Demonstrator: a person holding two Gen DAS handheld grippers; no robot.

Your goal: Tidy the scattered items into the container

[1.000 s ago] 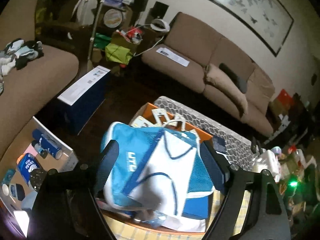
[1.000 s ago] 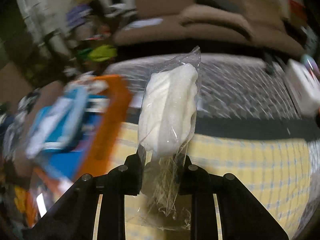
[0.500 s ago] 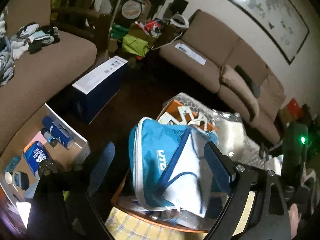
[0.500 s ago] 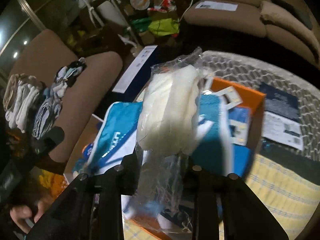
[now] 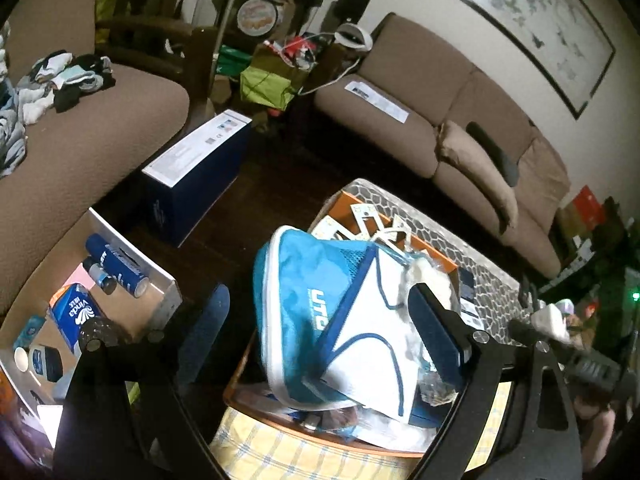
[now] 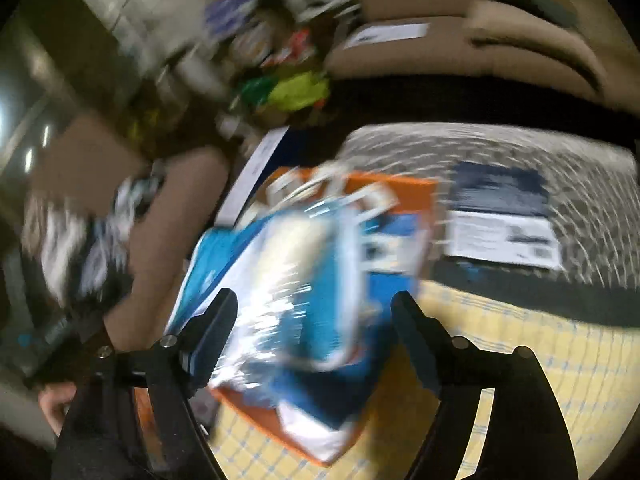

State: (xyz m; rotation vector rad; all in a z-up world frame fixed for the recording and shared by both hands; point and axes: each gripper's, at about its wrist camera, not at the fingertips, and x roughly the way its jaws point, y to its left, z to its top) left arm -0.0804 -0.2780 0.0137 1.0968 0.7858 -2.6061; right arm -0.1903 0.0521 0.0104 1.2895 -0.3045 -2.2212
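My right gripper (image 6: 316, 340) had just been opening; its jaws stood wide, nothing pinched, and the clear packet of white stuff (image 6: 288, 256) lay blurred on the blue-and-white bag (image 5: 320, 320) in the orange container (image 5: 436, 252) at the table's left edge. My left gripper (image 5: 320, 344) gaped around that bag; I couldn't tell whether its pads pressed it.

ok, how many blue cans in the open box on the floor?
2: a long can lying by the far wall of the box, a shorter can right beside it. Others may be hidden.
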